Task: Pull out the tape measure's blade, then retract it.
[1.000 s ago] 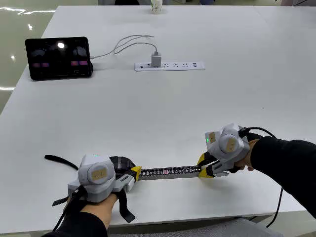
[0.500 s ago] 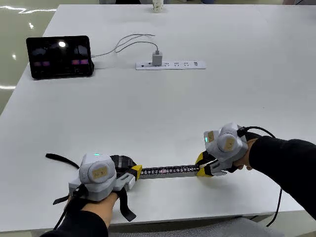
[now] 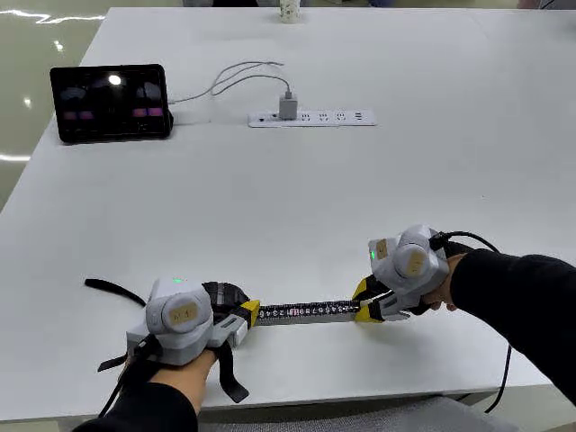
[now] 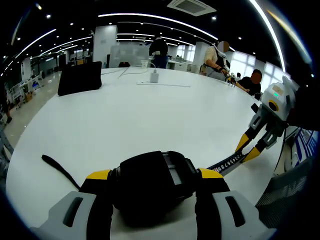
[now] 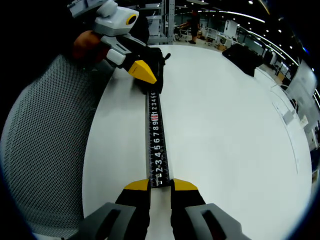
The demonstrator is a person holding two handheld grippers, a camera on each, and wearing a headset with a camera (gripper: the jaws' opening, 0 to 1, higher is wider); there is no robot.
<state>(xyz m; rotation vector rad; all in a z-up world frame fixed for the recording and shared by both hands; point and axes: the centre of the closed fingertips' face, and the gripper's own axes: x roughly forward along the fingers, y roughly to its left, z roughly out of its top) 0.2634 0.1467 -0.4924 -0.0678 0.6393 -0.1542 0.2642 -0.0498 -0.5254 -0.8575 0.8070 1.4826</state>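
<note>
Nearer the case (image 3: 222,295) now, the right gripper (image 5: 160,184), clamped on the blade (image 5: 156,145) tip, apparently guides it back while the left gripper (image 4: 155,174) squeezes the case steady.

I counted two grippers: one left gripper (image 3: 237,311) and one right gripper (image 3: 364,302). There was one tape measure (image 3: 223,298) with one blade (image 3: 306,311) and one black strap (image 3: 112,291). On the one white table (image 3: 378,198) I counted one tablet (image 3: 111,102), one power strip (image 3: 311,117), one charger (image 3: 288,107) plugged into it, and one cup (image 3: 288,11) at the far edge. I could not tell whether the white cable (image 3: 236,76) was one strand or two. In the left gripper view I counted three people (image 4: 217,56) in the background, and in the right gripper view one mesh chair (image 5: 45,150).
</note>
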